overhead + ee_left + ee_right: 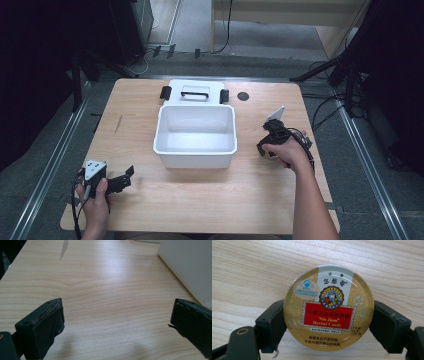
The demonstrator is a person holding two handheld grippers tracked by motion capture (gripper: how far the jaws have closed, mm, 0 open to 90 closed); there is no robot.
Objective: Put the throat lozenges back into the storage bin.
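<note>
Round tin [328, 306] reads "Nin Jiom Herbal Candy"

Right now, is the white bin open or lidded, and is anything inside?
Open and empty: the white bin shows a bare floor, and its lid lies flat behind it on the table.

A lab: dark curtains [30, 75], floor cables [325, 107] (tripod legs [320, 72] too).

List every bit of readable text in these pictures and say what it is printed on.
"Nin Jiom" – red panel on the lid of the round candy tin, which sits between the jaws of the right gripper.
"Herbal Candy" – same red panel, line below.
Chinese characters at the lid's top, on the red panel and along its lower edge, plus the weight figures: too small to read surely.
White bin, its lid, table: no text.
</note>
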